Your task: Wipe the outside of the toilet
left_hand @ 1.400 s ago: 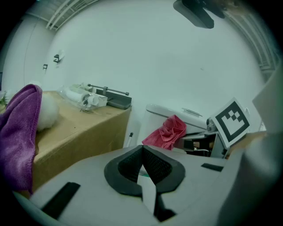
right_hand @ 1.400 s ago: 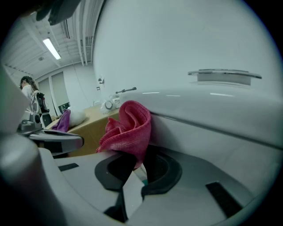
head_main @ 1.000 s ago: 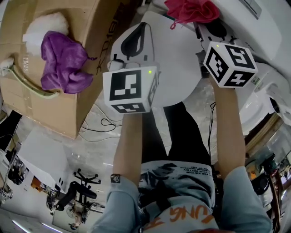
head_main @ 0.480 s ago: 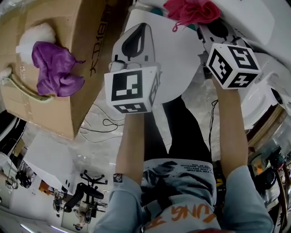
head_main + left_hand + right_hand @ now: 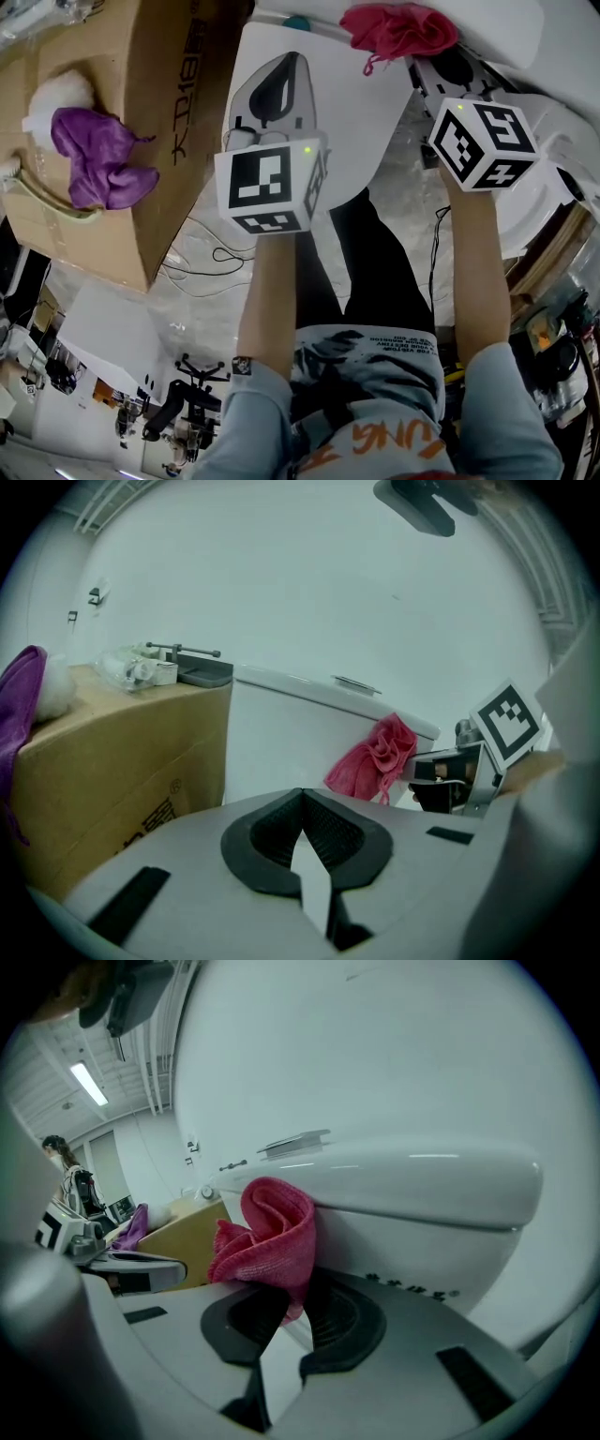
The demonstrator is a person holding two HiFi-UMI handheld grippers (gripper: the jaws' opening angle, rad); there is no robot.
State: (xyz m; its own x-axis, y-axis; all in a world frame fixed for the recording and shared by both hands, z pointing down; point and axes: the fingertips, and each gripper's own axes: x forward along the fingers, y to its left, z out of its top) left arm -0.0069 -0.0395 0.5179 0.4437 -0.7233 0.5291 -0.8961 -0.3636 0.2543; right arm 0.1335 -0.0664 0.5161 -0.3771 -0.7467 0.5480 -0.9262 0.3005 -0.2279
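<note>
A pink cloth (image 5: 398, 28) is bunched against the white toilet (image 5: 539, 197), just under the tank's lid (image 5: 403, 1180). My right gripper (image 5: 427, 52) is shut on the cloth's lower end, and the right gripper view shows the pink cloth (image 5: 272, 1232) rising from between the pads of that gripper (image 5: 295, 1288). My left gripper (image 5: 292, 58) hangs to the left of it, shut and empty. Its tips (image 5: 302, 797) point at the tank's front (image 5: 300, 733), with the pink cloth (image 5: 375, 761) and the right gripper (image 5: 469, 771) off to the right.
A large cardboard box (image 5: 112, 187) stands left of the toilet, with a purple cloth (image 5: 94, 155), a white fluffy lump (image 5: 56, 98) and a brush handle on top. Cables lie on the floor by the person's legs. An office chair (image 5: 183, 412) shows below.
The head view has swung, so the box and purple cloth sit further left. Both grippers hold nearly the same places, the right still shut on the pink cloth.
</note>
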